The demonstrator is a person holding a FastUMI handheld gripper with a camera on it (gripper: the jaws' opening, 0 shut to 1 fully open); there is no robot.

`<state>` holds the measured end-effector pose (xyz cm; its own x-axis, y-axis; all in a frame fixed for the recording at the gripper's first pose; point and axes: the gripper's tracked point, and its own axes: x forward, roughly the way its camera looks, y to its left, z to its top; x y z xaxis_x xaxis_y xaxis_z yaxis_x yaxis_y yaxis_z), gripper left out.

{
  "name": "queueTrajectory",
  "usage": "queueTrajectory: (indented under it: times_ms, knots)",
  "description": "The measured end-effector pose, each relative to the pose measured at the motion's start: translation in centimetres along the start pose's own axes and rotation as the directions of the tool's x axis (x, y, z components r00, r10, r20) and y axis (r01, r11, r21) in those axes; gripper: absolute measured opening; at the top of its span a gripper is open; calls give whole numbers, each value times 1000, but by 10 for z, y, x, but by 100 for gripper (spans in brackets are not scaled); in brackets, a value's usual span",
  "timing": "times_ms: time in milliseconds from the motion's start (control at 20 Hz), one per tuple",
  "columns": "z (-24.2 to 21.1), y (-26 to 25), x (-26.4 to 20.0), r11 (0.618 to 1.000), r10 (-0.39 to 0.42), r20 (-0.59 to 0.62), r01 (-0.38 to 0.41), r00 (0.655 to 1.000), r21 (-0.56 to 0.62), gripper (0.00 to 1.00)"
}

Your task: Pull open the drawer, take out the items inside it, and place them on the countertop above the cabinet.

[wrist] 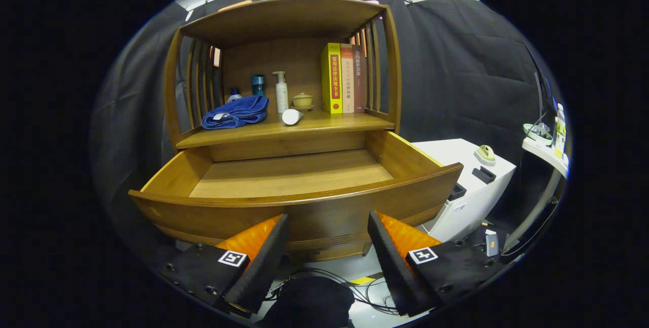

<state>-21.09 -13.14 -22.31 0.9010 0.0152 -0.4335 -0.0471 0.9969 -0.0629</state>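
Wooden cabinet (284,115) at centre frame, drawer (299,186) pulled fully out, its inside bare. On countertop (324,124) above: blue cloth (237,112), white pump bottle (280,92), toppled white tube (291,116), lidded cup (302,100), upright books (344,78). Gripper (327,224) at lower centre, fingers spread, holding nothing, just before drawer front.

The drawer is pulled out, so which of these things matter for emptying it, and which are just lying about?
Part of the job:
- drawer, open, nothing visible inside
- countertop above it
- blue towel, white bottle lying on its side
- gripper, fingers open, before the drawer front

Just lying about:
- books
- pump bottle
- lidded cup
- white cabinet
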Motion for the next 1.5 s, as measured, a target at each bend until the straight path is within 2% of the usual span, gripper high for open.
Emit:
queueTrajectory:
  times_ms: [100,200,400,700,900,1500]
  knots:
    - [-1,7,3,1000,10,1,-10,1000,-14,100]
    - [1,7,3,1000,9,9,-9,1000,-11,95]
    - [5,11,12,1000,18,5,-18,1000,19,94]
    - [17,12,46,1000,-16,9,16,1000,-2,94]
    - [27,16,74,1000,-13,20,12,1000,29,95]
    - [41,26,128,1000,6,10,-6,1000,8,95]
